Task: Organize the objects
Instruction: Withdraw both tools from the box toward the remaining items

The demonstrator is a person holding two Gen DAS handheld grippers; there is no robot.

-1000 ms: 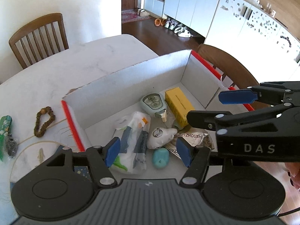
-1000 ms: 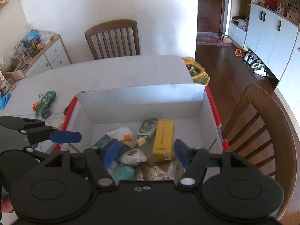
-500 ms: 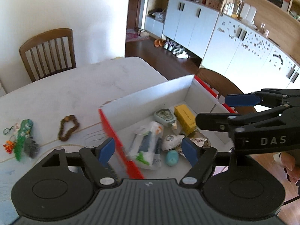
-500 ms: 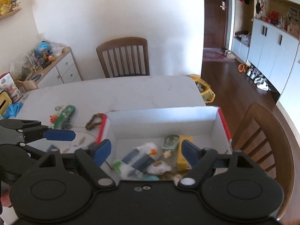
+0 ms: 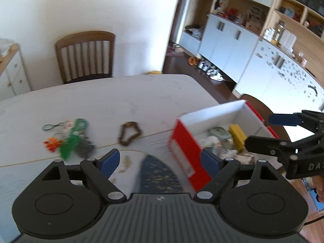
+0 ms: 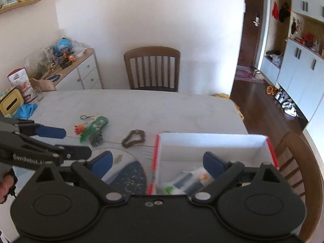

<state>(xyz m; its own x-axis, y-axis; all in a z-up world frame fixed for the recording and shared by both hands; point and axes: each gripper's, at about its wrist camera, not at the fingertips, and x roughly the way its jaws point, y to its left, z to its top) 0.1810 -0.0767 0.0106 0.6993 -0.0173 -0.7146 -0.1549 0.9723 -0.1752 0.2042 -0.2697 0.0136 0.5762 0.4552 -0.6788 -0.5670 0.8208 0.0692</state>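
A cardboard box (image 5: 182,147) with red outer walls and a white inside stands at the table's right end, and its far wall (image 6: 210,145) also shows in the right wrist view. Inside lie a yellow carton (image 5: 237,136), a clear bag of tubes (image 6: 188,182) and other small items. On the table left of the box lie a brown bead bracelet (image 5: 129,133) (image 6: 133,138) and a green toy with keychains (image 5: 73,137) (image 6: 93,128). My left gripper (image 5: 160,161) (image 6: 75,142) hangs over the box's left wall, jaws opening, nothing between them. My right gripper (image 6: 157,162) (image 5: 263,130) hovers above the box, jaws opening and empty.
A blue patterned mat (image 5: 158,174) lies at the near table edge. Wooden chairs stand at the far side (image 6: 151,68) and right of the box (image 6: 299,162). A cluttered sideboard (image 6: 66,68) lines the left wall. A yellow container and blue bag (image 6: 26,109) sit at the table's far left.
Both grippers have pulled back and up from inside the box, and their jaws stand wider. The left view has swung left, bringing the bracelet and green toy toward the middle.
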